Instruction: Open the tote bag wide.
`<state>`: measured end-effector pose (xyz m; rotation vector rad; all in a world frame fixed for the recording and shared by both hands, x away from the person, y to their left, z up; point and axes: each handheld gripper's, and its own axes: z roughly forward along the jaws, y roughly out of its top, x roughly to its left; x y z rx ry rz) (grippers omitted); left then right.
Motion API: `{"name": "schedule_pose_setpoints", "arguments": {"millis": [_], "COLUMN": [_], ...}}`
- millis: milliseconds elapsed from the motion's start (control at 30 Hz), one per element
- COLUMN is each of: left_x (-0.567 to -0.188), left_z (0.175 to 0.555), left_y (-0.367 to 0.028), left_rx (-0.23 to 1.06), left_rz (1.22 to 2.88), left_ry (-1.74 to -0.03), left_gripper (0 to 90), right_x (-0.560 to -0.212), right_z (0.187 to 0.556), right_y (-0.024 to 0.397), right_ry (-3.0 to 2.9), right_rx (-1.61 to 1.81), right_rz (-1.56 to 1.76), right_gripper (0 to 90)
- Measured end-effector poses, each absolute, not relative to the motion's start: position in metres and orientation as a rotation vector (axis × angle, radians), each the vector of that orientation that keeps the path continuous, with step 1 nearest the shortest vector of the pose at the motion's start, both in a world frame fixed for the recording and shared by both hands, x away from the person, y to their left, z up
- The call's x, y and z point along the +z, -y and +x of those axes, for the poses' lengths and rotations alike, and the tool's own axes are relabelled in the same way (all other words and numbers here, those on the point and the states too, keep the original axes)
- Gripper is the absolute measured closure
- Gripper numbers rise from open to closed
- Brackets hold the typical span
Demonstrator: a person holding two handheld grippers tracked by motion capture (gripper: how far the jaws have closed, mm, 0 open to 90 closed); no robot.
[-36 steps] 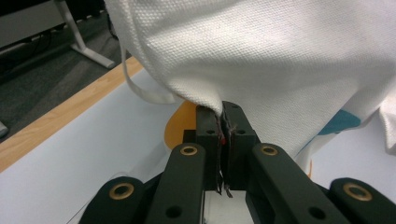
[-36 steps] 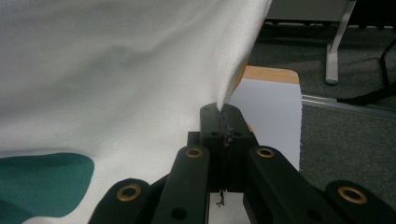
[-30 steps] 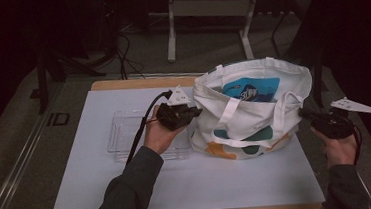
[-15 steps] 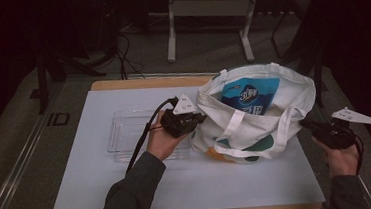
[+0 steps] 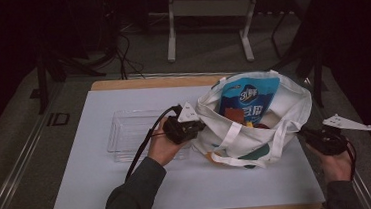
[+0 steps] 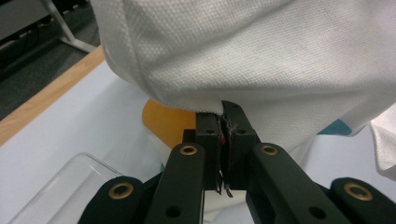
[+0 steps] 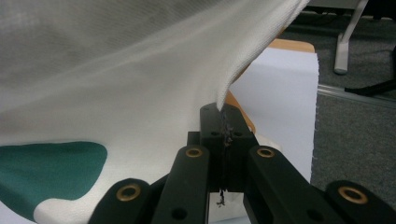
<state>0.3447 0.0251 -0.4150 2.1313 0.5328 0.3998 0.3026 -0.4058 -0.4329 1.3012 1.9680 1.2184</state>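
A white canvas tote bag [image 5: 255, 129] with green and orange patches stands open on the white table [image 5: 105, 191]. Inside it I see a blue snack packet [image 5: 248, 102] and something red. My left gripper [image 5: 198, 128] pinches the bag's left rim; in the left gripper view its jaws are closed tight on the cloth [image 6: 223, 114]. My right gripper [image 5: 303, 134] holds the bag's right rim, jaws pressed together on the fabric [image 7: 219, 103] in the right gripper view. The bag's mouth is stretched wide between the two hands.
A clear plastic tray [image 5: 125, 132] lies on the table left of the bag, under my left hand. The table's wooden edge [image 5: 136, 82] runs along the back. Beyond it are a dark floor, cables and a metal stand [image 5: 206, 12].
Both hands have sunk a little, lowering the bag. Its mouth now gapes wider and the blue packet shows more fully.
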Motion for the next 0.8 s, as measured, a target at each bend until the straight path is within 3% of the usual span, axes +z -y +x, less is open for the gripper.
{"name": "schedule_pose_setpoints", "arguments": {"millis": [800], "left_x": [-0.447], "left_z": [0.338], "left_y": [-0.021], "left_rx": [0.385], "left_rz": [2.222], "left_ry": [-0.527], "left_gripper": [86.9], "right_x": [-0.459], "right_z": [0.297], "right_y": [0.406], "right_ry": [-1.993], "right_rx": [1.169], "right_rz": [1.347], "right_gripper": [89.2]}}
